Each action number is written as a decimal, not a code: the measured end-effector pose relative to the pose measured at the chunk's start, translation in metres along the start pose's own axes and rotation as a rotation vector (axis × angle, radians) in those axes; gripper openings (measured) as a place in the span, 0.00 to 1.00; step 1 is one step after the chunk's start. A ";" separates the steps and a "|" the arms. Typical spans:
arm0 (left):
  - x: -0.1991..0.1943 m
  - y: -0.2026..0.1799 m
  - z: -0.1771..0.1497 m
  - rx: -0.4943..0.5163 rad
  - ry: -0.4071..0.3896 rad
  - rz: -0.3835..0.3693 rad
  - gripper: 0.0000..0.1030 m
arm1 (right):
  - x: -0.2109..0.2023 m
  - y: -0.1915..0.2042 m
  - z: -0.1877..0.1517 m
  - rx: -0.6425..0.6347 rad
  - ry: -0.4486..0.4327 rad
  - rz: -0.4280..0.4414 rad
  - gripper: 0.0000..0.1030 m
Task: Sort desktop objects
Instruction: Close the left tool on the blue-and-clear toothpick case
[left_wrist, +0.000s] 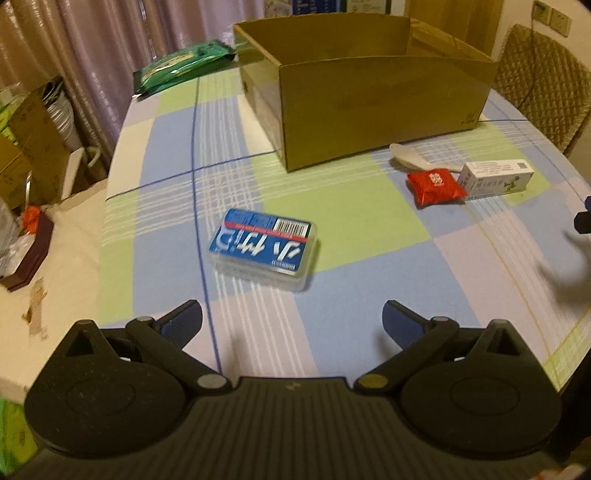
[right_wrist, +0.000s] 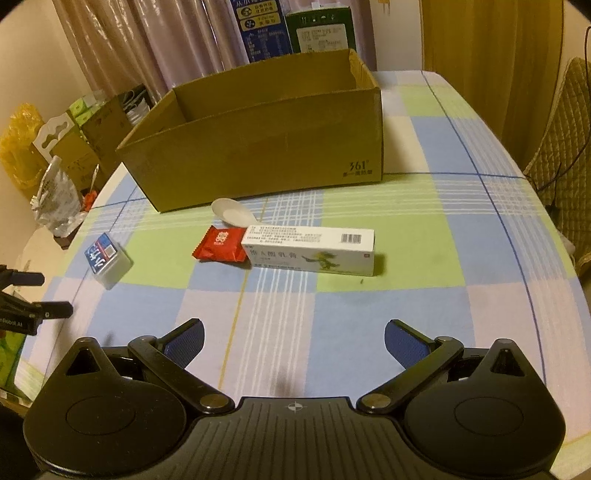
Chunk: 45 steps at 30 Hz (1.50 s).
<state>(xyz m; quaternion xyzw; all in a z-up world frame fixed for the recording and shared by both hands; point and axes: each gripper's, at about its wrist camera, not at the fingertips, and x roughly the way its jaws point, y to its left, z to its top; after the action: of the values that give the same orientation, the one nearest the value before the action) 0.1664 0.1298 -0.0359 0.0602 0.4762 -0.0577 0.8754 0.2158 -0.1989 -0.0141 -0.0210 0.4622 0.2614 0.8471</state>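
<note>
On the far left of the checked surface (right_wrist: 369, 317) lies a clear plastic case with a blue label (left_wrist: 263, 246), flat and on its own, just ahead of the left tongs (left_wrist: 291, 323), whose blue-padded fingers are spread wide with nothing between them. In the right wrist view the same case (right_wrist: 107, 260) sits near the surface's left edge, with the left tongs' dark fingertips poking in beside it. Behind, toward the middle, stands an open cardboard box (right_wrist: 266, 147), its inside not visible from either camera. Just in front of the box rests a white spoon (right_wrist: 231, 212), bowl upward. Touching the spoon's near side is a red foil packet (right_wrist: 219, 243), and pressed against the packet's right edge is a long white carton (right_wrist: 312, 249) with a barcode on top, lying on its side. The right tongs (right_wrist: 293, 339) hover nearest the camera, spread wide and holding nothing, well short of the carton.
</note>
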 end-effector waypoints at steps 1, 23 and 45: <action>0.004 0.001 0.001 0.012 -0.004 -0.004 0.99 | 0.002 0.001 0.000 0.000 -0.001 0.002 0.98; 0.071 0.028 0.025 0.241 -0.054 -0.105 0.91 | 0.058 0.006 -0.011 -0.037 0.043 -0.057 0.98; 0.056 -0.068 0.034 -0.036 -0.104 -0.068 0.81 | 0.050 -0.011 -0.002 0.002 -0.018 -0.082 0.98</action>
<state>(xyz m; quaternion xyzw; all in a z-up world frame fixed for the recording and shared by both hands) 0.2137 0.0553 -0.0684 0.0252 0.4330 -0.0819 0.8973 0.2409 -0.1879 -0.0576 -0.0365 0.4536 0.2261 0.8613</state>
